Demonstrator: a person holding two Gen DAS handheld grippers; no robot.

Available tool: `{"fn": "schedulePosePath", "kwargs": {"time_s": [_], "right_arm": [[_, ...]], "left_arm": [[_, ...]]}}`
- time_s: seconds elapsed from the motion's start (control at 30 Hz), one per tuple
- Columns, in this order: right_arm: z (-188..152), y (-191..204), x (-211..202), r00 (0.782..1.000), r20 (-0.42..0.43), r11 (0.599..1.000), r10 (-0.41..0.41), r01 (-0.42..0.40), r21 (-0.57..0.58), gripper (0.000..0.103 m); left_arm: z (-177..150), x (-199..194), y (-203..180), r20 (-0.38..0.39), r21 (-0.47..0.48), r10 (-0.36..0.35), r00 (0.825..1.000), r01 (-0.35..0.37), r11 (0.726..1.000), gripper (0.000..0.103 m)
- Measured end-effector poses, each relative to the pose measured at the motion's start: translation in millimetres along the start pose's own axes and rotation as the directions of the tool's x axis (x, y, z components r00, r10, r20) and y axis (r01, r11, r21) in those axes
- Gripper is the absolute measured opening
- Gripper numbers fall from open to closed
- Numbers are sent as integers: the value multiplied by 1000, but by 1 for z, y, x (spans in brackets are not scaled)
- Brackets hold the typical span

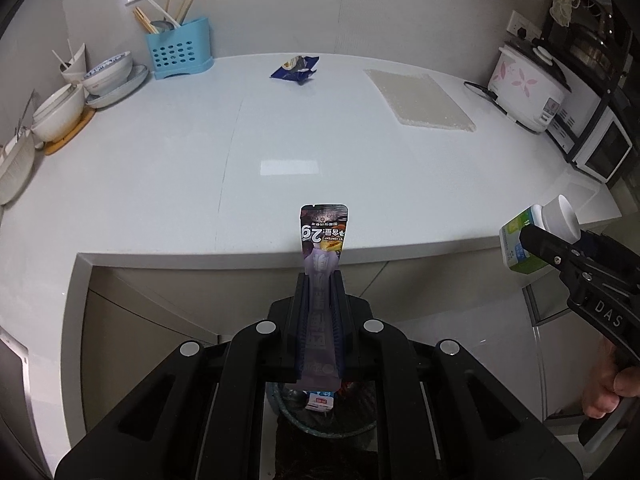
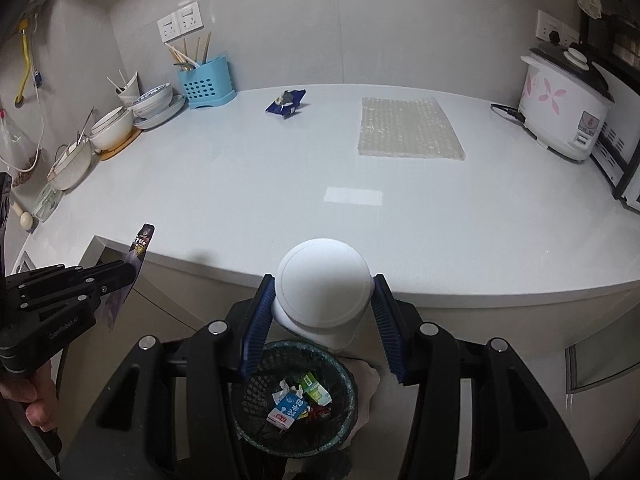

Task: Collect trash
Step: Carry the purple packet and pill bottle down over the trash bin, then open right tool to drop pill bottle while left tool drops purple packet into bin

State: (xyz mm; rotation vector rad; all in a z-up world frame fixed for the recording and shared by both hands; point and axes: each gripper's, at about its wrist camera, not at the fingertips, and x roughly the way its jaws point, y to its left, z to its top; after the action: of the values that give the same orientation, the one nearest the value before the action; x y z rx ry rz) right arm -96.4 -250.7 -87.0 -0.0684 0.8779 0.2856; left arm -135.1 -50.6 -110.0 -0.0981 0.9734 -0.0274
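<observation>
Trash bin [image 2: 294, 400]: on the floor, right under both grippers, below the front edge of the worktop [image 2: 280, 184]. Small cartons and scraps lie inside.
Left gripper [image 1: 318, 280]: held level over the bin, pointing at the worktop. Its fingers are squeezed tight on a long purple snack wrapper [image 1: 323, 236].
Right gripper [image 2: 324, 300]: also over the bin, tipped a bit down. Its fingers press both sides of a carton with a big white cap [image 2: 323, 280].
Risk, wrapper: it is light and floppy. It may stick to a finger or float past the bin.
Risk, carton: it hangs near the bin's back rim. It may hit the rim and bounce onto the floor.
Blue wrapper [image 1: 296, 69]: crumpled, near the back edge of the worktop, not yet picked up.
Bubble wrap sheet [image 2: 408, 127]: flat, toward the back right.
</observation>
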Motion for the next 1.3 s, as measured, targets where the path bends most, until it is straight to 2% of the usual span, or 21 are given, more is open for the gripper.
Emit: {"fn": "schedulePosePath", "kwargs": {"time_s": [0.17,0.37,0.7,0.8,1.0,1.3], "right_arm": [[-24,-6,9,999,-42,999,31,-30,19,47],[-56,-8,31,993,-110,999,33,-33,0,47],[-103,1,73,976,-216,998,30,-41,-49,47],[-109,1,85,964,-260,998,61,-66,-11,47],[-120,14,108,952,-297,995,75,-90,-37,47],[-129,30,139,939,-340,993,58,-88,-72,47]], "left_arm": [[-23,13,-4,11,-1,-5,1000,5,1000,10],[-53,41,2,-50,-49,-13,999,11,999,10],[-90,61,0,-85,-72,-17,996,10,997,10],[-97,67,2,-98,-74,-5,995,-2,997,10],[-109,79,8,-132,-85,15,991,-26,996,10],[-117,93,15,-159,-97,24,987,-39,995,10]]}}
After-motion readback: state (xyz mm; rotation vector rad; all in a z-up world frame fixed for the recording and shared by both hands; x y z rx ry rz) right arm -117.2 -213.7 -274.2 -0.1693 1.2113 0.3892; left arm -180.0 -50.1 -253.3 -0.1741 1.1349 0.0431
